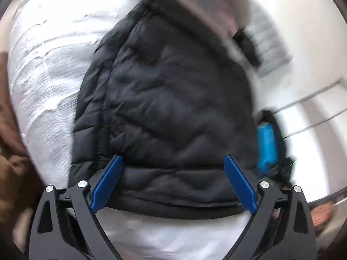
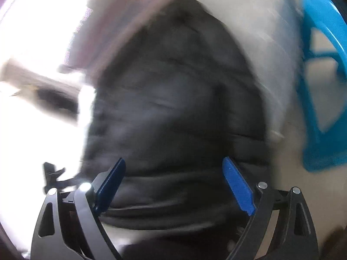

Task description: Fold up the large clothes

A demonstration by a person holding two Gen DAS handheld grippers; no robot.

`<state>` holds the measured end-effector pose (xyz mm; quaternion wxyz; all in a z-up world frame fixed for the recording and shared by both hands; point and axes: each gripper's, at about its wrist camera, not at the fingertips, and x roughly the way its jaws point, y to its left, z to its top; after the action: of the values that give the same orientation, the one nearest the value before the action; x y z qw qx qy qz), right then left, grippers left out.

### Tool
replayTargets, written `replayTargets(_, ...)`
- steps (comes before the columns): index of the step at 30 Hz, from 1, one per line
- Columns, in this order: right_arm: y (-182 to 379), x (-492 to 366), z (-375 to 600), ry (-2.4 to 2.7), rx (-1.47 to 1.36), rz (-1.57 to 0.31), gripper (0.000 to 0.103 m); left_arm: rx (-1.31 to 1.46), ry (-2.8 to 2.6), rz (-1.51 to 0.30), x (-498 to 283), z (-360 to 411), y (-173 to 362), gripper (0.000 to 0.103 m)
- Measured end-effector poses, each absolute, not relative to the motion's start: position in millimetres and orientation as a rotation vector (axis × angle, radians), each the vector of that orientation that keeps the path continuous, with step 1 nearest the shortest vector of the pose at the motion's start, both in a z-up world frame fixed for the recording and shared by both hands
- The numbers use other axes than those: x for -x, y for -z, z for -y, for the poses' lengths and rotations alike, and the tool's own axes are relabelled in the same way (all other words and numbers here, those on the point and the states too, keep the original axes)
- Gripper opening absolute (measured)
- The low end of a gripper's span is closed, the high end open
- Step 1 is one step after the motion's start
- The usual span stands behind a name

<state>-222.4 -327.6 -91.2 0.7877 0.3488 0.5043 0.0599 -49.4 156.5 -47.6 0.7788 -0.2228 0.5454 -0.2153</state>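
White sheeting (image 1: 49, 69) covers the bed under everything, filling the left wrist view from 7 to 12 o'clock. Across it lies a black quilted jacket (image 1: 169, 99), spread flat, its hem nearest both cameras. Left gripper (image 1: 173, 182) tilts down over that hem, jaws wide apart, blue pads (image 1: 107, 184) at 7 and 5 o'clock with the hem between them but unclamped. Right gripper (image 2: 173, 182) leans down likewise, jaws spread, the jacket's (image 2: 173, 108) hem band between its pads without pressing. A blue plastic chair (image 2: 321, 75) stands at 3 o'clock in the right view. Both frames are smeared by motion; quilting blurs out on the right, and the far room is unreadable.
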Motion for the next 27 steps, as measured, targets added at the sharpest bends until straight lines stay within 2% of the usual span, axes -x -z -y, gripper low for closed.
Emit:
replayTargets(3, 99.4, 234.2, 346.4, -0.025, -0.801, -1.092, 0.087, 0.526, 0.422, -1.178, 48.0, -169.5, 40.1, 0.089)
replayTargets(6, 82.3, 249.2, 353.0, -0.089, -0.819, -1.002, 0.087, 0.530, 0.384, -1.132, 59.7, -181.0, 23.2, 0.089)
replayTargets(10, 66.0, 261.2, 366.7, -0.081, -0.760, -0.973, 0.088, 0.470, 0.264, -1.099, 79.8, -216.0, 10.0, 0.092)
replayTargets(14, 91.3, 250.6, 383.2, -0.100, -0.832, -1.008, 0.088, 0.565, 0.211, -1.192, 80.7, -238.0, 35.8, 0.092)
replayTargets(19, 128.6, 246.5, 392.8, -0.177, -0.972, -1.035, 0.088, 0.632, 0.279, -1.230, 69.6, -219.1, 64.5, 0.092)
replayTargets(22, 143.7, 242.3, 398.0, -0.213, -1.053, -1.015, 0.088, 0.576, 0.266, -1.203, 63.3, -200.5, 61.3, 0.092)
replayTargets(23, 145.5, 241.1, 399.1, -0.228, -1.070, -1.006, 0.088, 0.543, 0.262, -1.186, 62.2, -195.4, 57.3, 0.087)
replayTargets(24, 145.7, 242.4, 401.2, -0.244, -1.079, -1.002, 0.088, 0.518, 0.251, -1.180, 62.0, -192.3, 54.7, 0.076)
replayTargets(25, 143.1, 241.5, 400.2, -0.268, -1.079, -0.991, 0.088, 0.487, 0.230, -1.180, 63.0, -189.2, 50.0, 0.071)
replayTargets(27, 133.1, 239.6, 396.6, -0.293, -1.040, -0.961, 0.082, 0.443, 0.203, -1.174, 62.2, -186.2, 45.9, 0.041)
